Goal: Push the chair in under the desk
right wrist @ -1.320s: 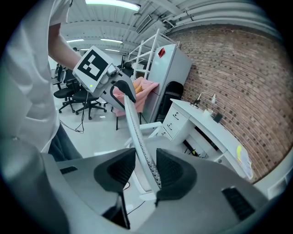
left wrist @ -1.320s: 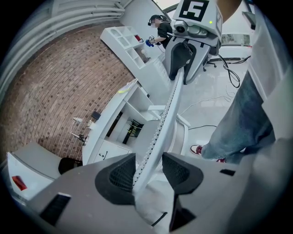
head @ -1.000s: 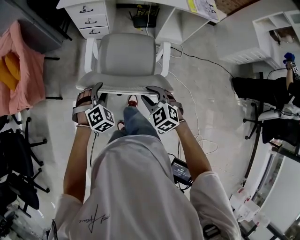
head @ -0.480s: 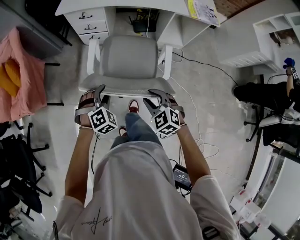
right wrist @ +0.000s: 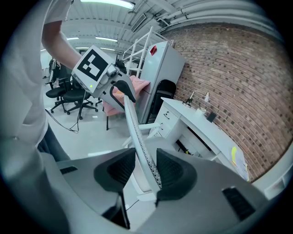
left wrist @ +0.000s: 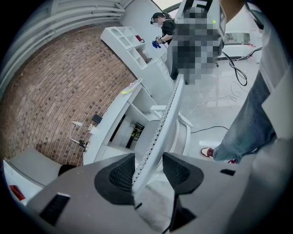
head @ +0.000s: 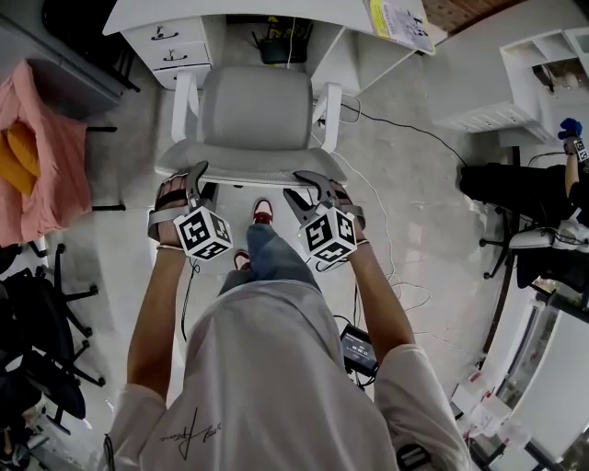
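A grey-white chair stands with its seat facing the white desk, front edge near the desk's edge. Its thin mesh backrest runs across just in front of me. My left gripper straddles the backrest's left end, my right gripper its right end. In the left gripper view the backrest passes between the open jaws of the left gripper, with a gap on one side. In the right gripper view the backrest leans on one pad of the right gripper, which is also open.
A white drawer unit sits under the desk's left side. Cables and a black adapter lie on the floor to the right. Pink cloth and black office chairs stand left; a white shelf stands right.
The chair has rolled toward the desk, and both grippers have gone along with its backrest. The jaws look the same.
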Action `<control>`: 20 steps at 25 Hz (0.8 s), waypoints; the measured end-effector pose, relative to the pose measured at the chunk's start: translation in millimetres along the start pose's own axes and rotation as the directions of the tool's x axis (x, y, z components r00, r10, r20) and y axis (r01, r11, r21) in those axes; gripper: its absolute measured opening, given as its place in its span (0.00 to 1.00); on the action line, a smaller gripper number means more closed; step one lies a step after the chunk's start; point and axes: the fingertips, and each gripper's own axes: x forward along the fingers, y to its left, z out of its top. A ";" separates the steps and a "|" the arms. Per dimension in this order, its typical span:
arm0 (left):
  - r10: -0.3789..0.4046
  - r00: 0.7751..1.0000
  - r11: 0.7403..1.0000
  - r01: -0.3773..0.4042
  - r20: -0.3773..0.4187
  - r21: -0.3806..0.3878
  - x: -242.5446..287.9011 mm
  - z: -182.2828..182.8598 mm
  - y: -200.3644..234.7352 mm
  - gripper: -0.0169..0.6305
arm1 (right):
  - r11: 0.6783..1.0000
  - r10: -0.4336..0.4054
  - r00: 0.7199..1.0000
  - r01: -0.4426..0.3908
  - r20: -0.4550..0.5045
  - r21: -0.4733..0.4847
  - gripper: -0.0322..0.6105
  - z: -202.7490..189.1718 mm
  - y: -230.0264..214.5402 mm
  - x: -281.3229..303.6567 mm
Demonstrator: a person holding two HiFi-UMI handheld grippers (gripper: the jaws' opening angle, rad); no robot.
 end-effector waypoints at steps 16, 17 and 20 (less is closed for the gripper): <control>0.036 0.999 0.999 -0.036 0.013 0.013 21.5 21.9 19.0 0.32 | 1.000 -0.013 1.000 0.013 0.002 -0.008 0.31 -6.2 -35.9 7.3; 0.038 0.999 0.999 -0.038 0.014 0.013 21.5 23.4 19.0 0.32 | 1.000 -0.015 1.000 0.015 0.001 -0.009 0.31 -7.0 -37.2 6.7; 0.037 0.999 0.999 -0.037 0.014 0.012 21.6 26.0 20.2 0.32 | 1.000 -0.004 1.000 0.004 -0.002 -0.010 0.32 -7.2 -41.4 6.6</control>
